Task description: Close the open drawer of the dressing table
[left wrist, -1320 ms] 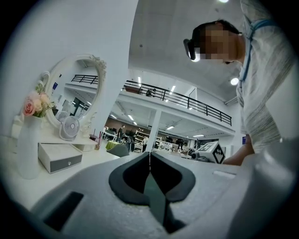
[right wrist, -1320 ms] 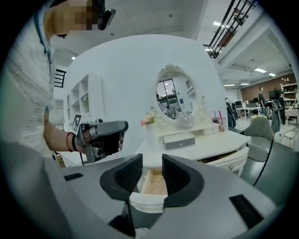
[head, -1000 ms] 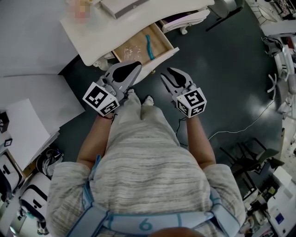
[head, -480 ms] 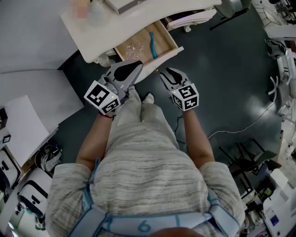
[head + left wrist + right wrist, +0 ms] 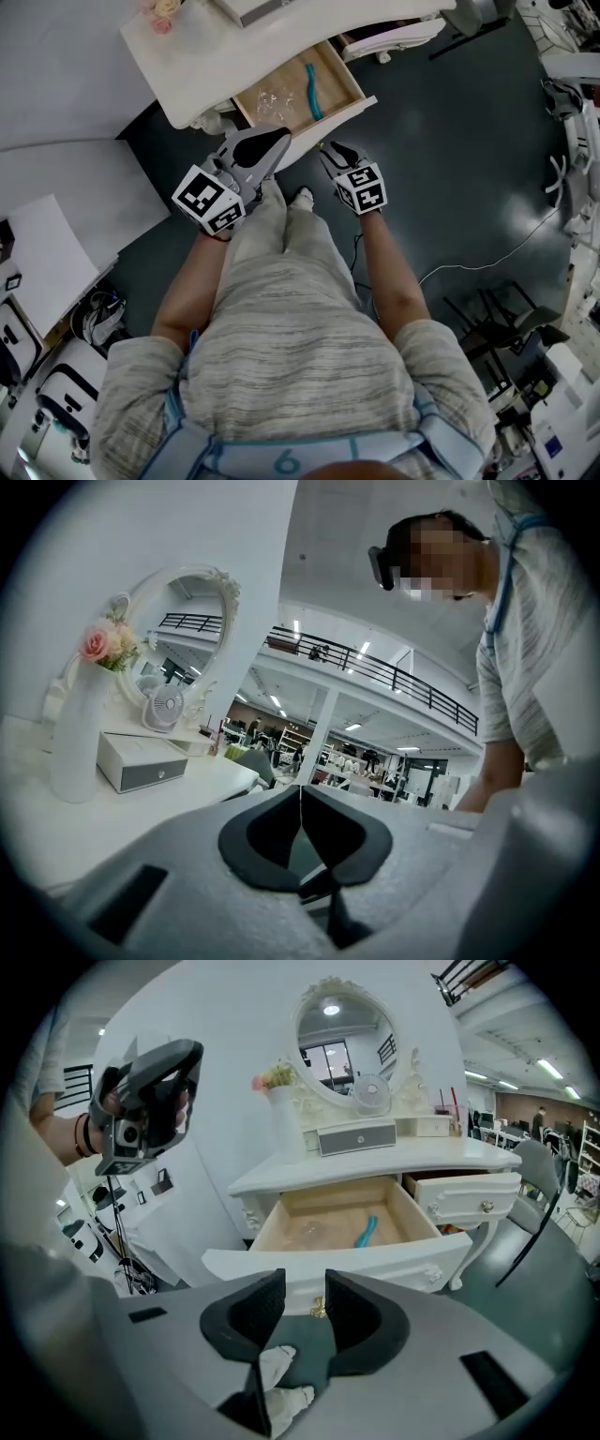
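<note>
The white dressing table has its middle drawer pulled out, with a bare wooden floor showing inside. A teal object and some clear plastic lie in it. My right gripper is open and empty, just in front of the drawer front. In the right gripper view, the gold knob shows through the gap of that gripper. My left gripper is shut on nothing, held level by the drawer's left corner. In the left gripper view, the left gripper looks across the tabletop.
On the table stand an oval mirror, a white vase with flowers and a small white box. A smaller side drawer sits to the right. My feet are below the drawer, and a cable lies on the dark floor.
My right gripper has sunk and tipped downward, coming closer to the drawer front. The left gripper has dropped only slightly. The drawer has not moved.
</note>
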`<state>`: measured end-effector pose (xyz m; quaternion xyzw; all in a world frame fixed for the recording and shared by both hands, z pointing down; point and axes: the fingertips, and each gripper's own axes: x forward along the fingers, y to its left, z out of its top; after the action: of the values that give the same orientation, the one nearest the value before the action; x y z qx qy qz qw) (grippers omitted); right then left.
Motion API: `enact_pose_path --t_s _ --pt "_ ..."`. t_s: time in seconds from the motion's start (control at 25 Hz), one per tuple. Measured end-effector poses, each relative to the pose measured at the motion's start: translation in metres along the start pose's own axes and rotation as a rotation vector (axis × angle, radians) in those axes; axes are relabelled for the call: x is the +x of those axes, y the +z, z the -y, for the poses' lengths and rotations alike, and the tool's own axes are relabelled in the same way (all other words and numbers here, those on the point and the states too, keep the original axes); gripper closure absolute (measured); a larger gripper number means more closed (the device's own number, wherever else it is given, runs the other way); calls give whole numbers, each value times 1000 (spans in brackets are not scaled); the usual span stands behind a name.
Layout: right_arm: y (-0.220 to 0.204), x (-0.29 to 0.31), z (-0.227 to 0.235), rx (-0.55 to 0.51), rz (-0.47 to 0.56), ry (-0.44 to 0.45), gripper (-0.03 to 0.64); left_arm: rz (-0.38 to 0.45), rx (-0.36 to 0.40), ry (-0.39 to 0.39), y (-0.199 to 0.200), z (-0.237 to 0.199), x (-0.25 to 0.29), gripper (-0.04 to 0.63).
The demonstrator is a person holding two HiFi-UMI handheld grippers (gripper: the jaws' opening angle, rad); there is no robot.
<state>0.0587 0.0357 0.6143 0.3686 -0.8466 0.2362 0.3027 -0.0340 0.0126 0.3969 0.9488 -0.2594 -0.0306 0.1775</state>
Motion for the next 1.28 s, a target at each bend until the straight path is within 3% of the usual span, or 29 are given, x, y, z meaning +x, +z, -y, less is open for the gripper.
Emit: enact_pose_path --t_s 0.44,1.28 --pt "-35 44 10 -16 -159 6 518 -22 -13 0 -8 -17 3 578" --pt "-59 68 21 -38 -288 -21 520 -37 -19 18 -12 -38 2 578"
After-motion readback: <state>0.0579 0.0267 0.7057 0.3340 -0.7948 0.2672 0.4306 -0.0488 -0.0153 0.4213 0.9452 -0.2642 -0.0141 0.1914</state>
